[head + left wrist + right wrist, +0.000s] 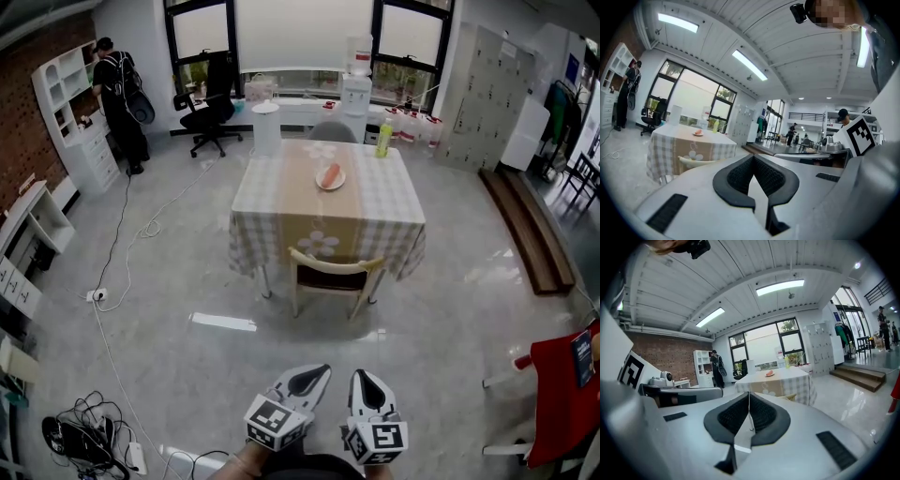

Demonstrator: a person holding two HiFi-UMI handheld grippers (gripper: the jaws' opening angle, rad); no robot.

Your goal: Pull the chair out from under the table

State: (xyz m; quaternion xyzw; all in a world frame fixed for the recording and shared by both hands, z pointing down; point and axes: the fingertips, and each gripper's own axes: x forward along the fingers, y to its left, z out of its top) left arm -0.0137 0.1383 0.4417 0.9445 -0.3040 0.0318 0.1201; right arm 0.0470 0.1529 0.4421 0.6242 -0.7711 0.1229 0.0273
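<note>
At the bottom centre of the head view I have both tongs side by side, the left gripper and the right gripper, each with its marker cube towards me. Through each gripper view I see the jaws pressed fully together with nothing caught between them: the left gripper holds nothing, and neither does the right gripper. Low in the left corner a tangle of cables lies on the grey floor, and at the lower right edge stands a red chair. Further up, at the frame's middle and well apart from both tongs, is the chair I am after: pale wood with a curved backrest facing me, its dark seat pushed partly under the near edge of the table. Its backrest sits just beside the hanging checked cloth. On the tabletop a plate rests near the centre and a yellow-green bottle stands upright at the far right corner. Beyond the far edge I see a grey chair and a white cylinder. At the upper left a black office chair stands by the windows, and a person stands at white shelving.
</note>
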